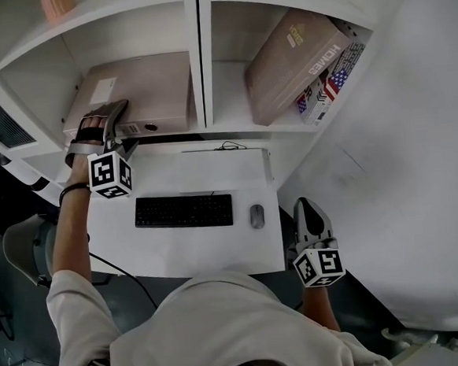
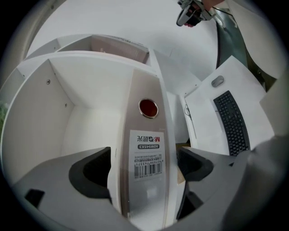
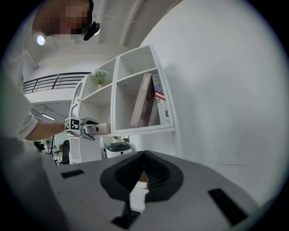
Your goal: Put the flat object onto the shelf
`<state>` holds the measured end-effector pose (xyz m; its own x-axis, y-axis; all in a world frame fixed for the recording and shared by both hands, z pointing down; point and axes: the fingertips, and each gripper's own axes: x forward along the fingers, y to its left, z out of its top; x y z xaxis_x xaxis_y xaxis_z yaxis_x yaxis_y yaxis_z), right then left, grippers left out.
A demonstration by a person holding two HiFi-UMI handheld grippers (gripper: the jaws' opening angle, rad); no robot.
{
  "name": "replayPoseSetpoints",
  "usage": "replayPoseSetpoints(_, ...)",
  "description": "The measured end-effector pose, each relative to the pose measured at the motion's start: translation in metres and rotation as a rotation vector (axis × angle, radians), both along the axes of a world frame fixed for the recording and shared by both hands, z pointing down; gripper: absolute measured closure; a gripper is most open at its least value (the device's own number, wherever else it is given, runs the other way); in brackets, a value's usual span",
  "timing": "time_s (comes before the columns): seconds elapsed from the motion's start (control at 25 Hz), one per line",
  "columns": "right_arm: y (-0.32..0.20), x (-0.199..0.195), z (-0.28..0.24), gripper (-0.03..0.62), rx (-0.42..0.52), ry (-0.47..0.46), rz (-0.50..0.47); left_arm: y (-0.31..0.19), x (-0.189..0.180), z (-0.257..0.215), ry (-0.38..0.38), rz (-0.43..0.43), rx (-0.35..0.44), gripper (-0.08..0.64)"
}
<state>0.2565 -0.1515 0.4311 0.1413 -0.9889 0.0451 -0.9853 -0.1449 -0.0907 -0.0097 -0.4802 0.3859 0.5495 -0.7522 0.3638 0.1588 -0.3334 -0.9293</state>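
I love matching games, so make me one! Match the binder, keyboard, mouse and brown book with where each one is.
Things:
1 binder
2 keyboard
3 mouse
4 brown book

Places:
A leaning in the right compartment of the shelf
B lying flat in the left compartment
C on the white desk, near its middle
D just right of the keyboard

Pairs: 1-B, 2-C, 3-D, 4-A

Bright, even indoor light, heavy fisheye
The white shelf [image 1: 201,54] carries soft shadows in its compartments; the binder [image 2: 145,126] label reads sharp, a ceiling lamp [image 3: 41,40] glares far left, and both gripper views curve into black corners.
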Motion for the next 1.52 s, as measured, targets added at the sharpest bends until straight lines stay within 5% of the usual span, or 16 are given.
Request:
replayPoseSetpoints(0.72,-0.002,-0.022,-0.013,0.589,0.027,0.010,-0.084,0.055,-0.038,-0.043,0.414,-0.065,-0.194,0.125)
replayPoseSetpoints(1.16,-0.003,-0.036,-0.014,0.589,0.028,0.010,-0.160,0.112,-0.073,-0.086,0.844,-0.108,-0.344,0.341)
replayPoseSetpoints(1.52,-0.002,-0.054,-0.015,0.589,0.034,0.017,-0.244,0.151,-0.105,-0.072,0.981,-0.230,-0.416,0.497)
